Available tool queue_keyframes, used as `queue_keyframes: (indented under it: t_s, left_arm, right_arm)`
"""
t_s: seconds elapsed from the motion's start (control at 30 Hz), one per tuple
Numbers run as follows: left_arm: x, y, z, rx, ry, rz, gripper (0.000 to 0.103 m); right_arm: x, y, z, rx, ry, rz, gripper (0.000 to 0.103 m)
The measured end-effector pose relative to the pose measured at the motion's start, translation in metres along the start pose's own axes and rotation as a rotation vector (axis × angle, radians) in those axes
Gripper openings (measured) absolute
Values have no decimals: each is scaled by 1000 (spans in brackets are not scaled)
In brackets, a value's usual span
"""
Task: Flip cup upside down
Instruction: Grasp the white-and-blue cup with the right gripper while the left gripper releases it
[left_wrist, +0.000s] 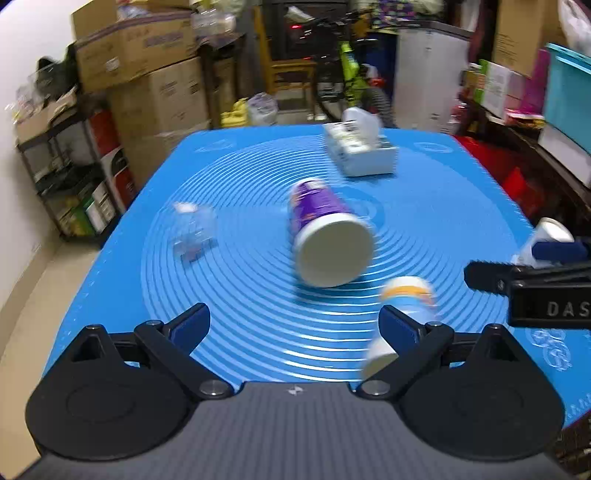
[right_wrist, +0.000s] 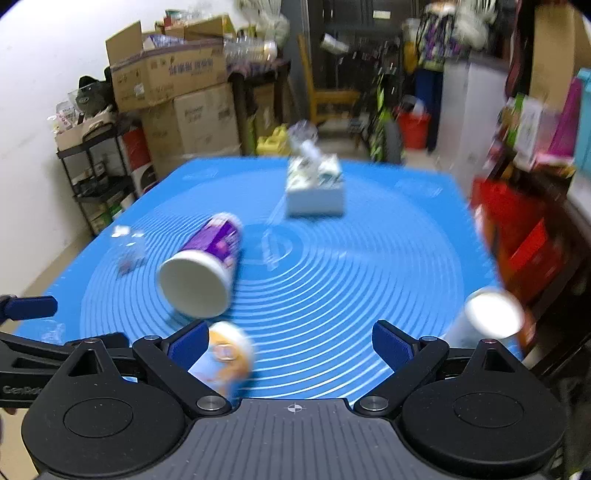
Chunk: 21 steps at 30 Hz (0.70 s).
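A purple paper cup (left_wrist: 325, 229) lies on its side in the middle of the blue mat (left_wrist: 258, 325), its wide white end toward me; it also shows in the right wrist view (right_wrist: 203, 266). An orange and blue cup (left_wrist: 402, 317) lies on its side next to my left gripper's right finger, and by the left finger of my right gripper (right_wrist: 225, 358). A white cup (right_wrist: 491, 314) sits at the mat's right edge (left_wrist: 546, 240). My left gripper (left_wrist: 293, 325) is open and empty. My right gripper (right_wrist: 291, 343) is open and empty.
A clear plastic cup (left_wrist: 192, 229) lies left of the purple cup. A white tissue box (left_wrist: 362, 147) stands at the far side of the mat (right_wrist: 314, 184). Cardboard boxes and a shelf rack stand left, red and teal bins right.
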<state>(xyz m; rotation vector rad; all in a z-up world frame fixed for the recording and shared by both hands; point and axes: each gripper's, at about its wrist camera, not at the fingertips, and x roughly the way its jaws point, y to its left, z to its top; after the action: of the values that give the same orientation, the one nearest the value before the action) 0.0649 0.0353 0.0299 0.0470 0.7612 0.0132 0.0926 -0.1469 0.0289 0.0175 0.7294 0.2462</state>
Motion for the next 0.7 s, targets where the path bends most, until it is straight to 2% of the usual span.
queue_keyframes:
  t_s: [0.1,0.23,0.43,0.53,0.67,0.7]
  left_arm:
    - [10,18,-4,-36,14,35,97]
    - [20,35,-10,-92,39,33,97]
    - [25,46,-17,-97,50,39,97]
    - [28,48,-19,-106,57,31,97]
    - [31,50,-22,-115,67,17,97]
    - [32,49,-22,-118,69,15,97]
  right_arm:
    - [19,9,1,40,71,38,95]
    - [50,14,2,126,185,70,93]
    - [87,12,2,257,324,134,91]
    - [96,13,2,287,353,168,86]
    - [102,9,1,345,383,243,70]
    - [103,8,1,361,388,257,70]
